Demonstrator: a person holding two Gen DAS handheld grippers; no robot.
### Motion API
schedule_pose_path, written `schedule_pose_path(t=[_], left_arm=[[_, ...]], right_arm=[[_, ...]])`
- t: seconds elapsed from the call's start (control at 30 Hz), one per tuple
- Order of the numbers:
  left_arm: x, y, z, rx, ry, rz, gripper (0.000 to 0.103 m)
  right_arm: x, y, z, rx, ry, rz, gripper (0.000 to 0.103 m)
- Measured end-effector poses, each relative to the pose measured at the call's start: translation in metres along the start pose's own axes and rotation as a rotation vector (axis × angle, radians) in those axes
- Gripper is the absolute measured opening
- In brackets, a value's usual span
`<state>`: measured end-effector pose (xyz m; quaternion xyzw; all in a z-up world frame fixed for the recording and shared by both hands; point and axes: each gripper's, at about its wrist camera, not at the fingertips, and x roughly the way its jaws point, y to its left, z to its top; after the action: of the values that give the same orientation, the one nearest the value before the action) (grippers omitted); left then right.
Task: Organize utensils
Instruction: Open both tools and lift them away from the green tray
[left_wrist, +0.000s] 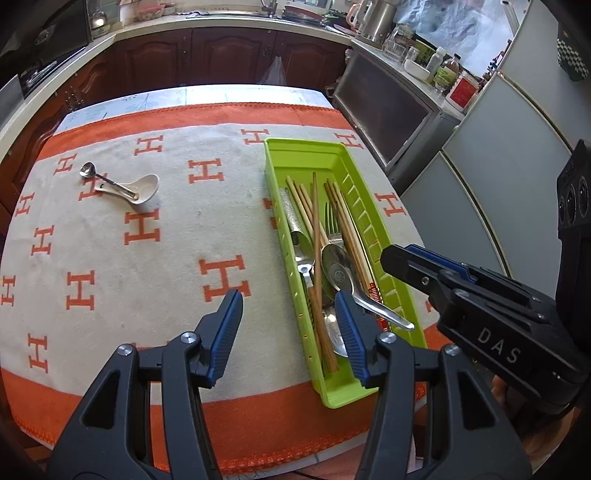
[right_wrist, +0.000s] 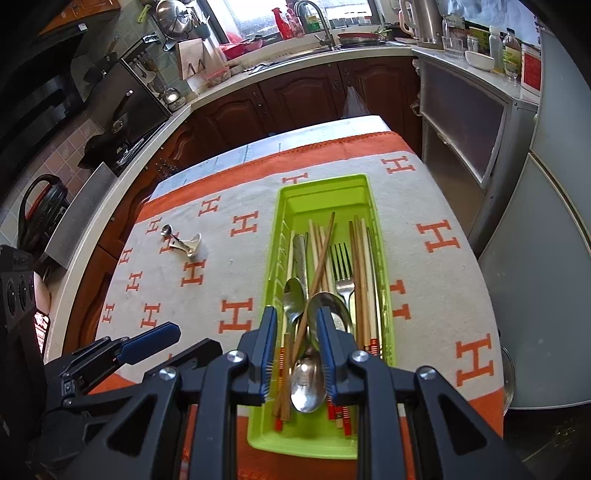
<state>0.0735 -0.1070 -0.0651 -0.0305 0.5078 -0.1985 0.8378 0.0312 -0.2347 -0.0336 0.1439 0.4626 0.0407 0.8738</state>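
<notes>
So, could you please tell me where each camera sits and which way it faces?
Left wrist: on the left gripper, angled down across the orange blanket beside the green tray; its open fingers and the right gripper show.
Right wrist: on the right gripper, looking down over the tray; its fingers and the left gripper show.
Shared: tray, blanket, and two spoons lying out on it.

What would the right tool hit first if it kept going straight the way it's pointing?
Probably the metal spoon lying in the green utensil tray: the right tool points down with its open jaws either side of the spoon. How far above it hangs is unclear.
</notes>
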Motion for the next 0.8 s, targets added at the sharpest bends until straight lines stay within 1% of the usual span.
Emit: schedule_pose_path(t=[0.33,0.57,0.8], left_arm=[[-0.03,0.033,-0.005,-0.059,-0.045,0.014,0.049],[-0.045,0.071,-0.009,-0.12,-0.074,0.036,0.049],[-0.057,0.115,-0.006,-0.177,-0.106,0.08,0.049]], right_arm=[[-0.001,0.034,-0.002,-0.047,0.005,0.004,0.022],[0.003,0.072,0.001,-0.127,0.007,0.002,0.022],[0.02,0.113,0.014,-0.208,0.027,0.015,0.022]])
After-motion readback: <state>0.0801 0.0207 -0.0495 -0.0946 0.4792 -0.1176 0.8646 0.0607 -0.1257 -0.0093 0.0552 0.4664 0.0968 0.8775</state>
